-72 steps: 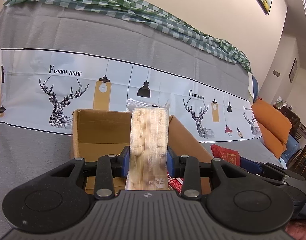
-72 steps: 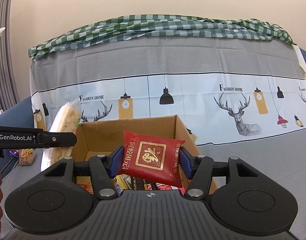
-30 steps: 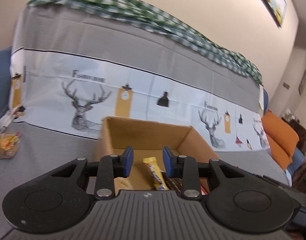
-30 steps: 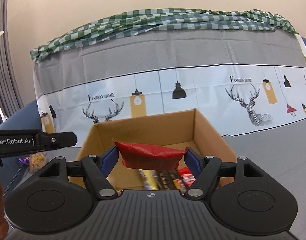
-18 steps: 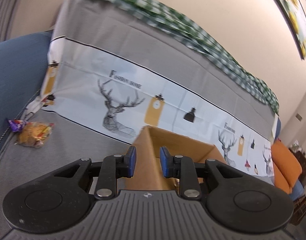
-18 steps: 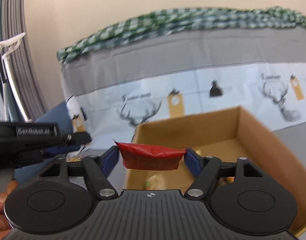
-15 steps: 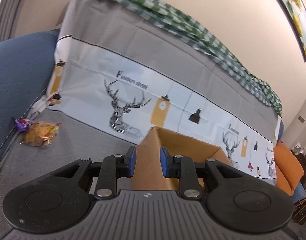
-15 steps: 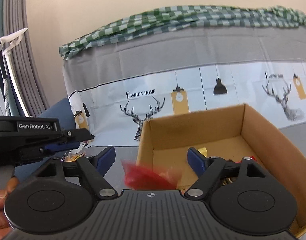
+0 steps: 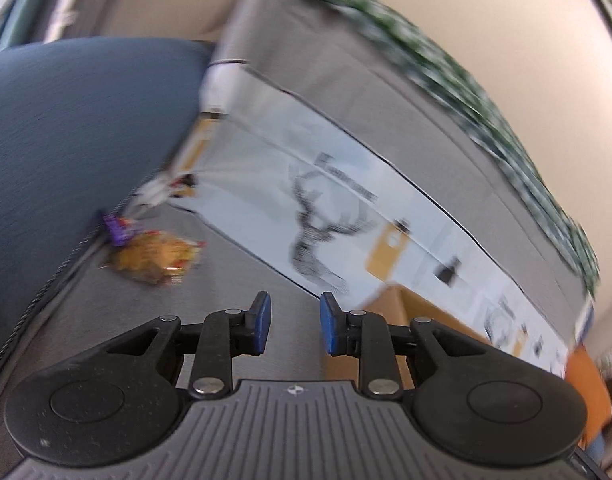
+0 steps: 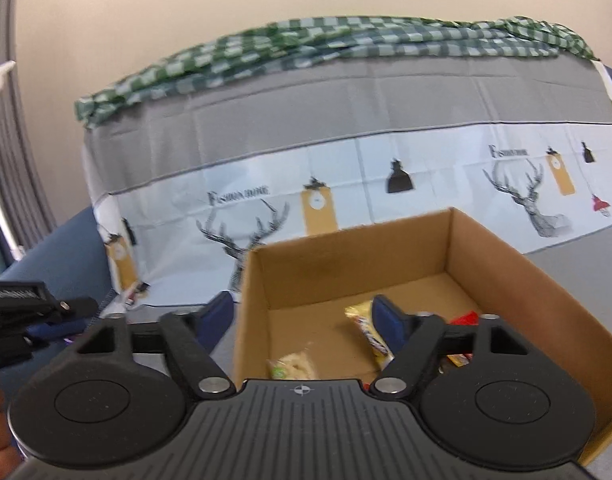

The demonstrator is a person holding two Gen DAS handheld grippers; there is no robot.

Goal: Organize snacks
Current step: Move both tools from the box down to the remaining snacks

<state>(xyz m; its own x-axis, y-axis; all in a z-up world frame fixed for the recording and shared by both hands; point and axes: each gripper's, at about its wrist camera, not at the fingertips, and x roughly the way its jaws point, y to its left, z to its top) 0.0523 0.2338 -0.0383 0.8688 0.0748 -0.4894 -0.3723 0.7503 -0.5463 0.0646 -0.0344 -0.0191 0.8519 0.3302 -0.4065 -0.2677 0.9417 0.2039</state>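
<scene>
Ahead and to the left of the left tongs [image 9: 294, 322], whose jaws stood slightly apart with nothing between them, a crinkly orange snack bag [image 9: 154, 258] lay on the grey cover. It looked light, soft and crushable, best pinched gently at a sealed edge. The right tongs [image 10: 302, 316], empty, were closing over the cardboard box [image 10: 545, 292], just above its near left corner.

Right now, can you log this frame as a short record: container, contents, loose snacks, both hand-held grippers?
container: open brown cardboard box on grey cover
contents: yellow wrapped bar, pale clear-packed snack, red wrappers
loose snacks: orange-yellow bag, small purple packet, beside blue sofa arm
left hand-held gripper: empty, narrow gap
right hand-held gripper: empty, jaws closing
</scene>
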